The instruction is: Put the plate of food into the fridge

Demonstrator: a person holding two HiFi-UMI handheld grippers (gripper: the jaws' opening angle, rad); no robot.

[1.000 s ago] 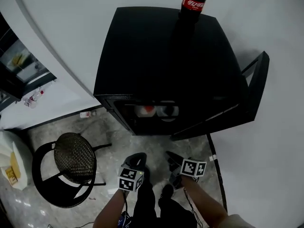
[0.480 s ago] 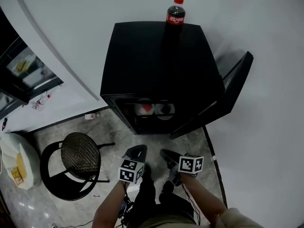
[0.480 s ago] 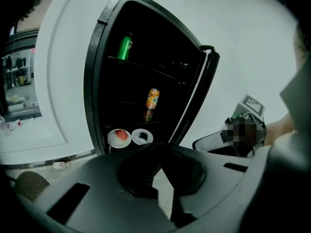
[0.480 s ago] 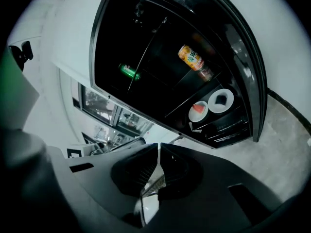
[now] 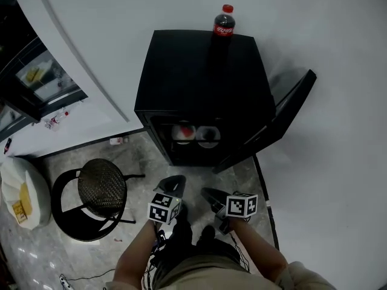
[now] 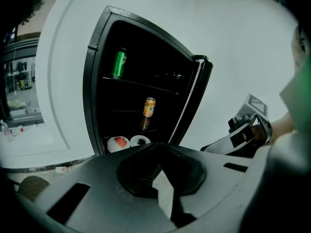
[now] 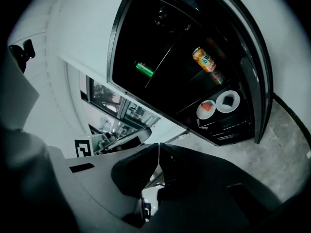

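The fridge (image 5: 205,83) sits further up-frame than before; plates (image 5: 184,132) rest inside, left gripper (image 5: 173,183) and right gripper (image 5: 211,194) closed, empty: task looks done.

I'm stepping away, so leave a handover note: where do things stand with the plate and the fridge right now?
Left gripper: shut, empty. Right gripper: shut, empty. Both are held clear of the fridge.
Plate with red food sits on the fridge's bottom shelf, beside a second plate.
Done: the plate is inside.
Left: the door stands open; probably shut it next.
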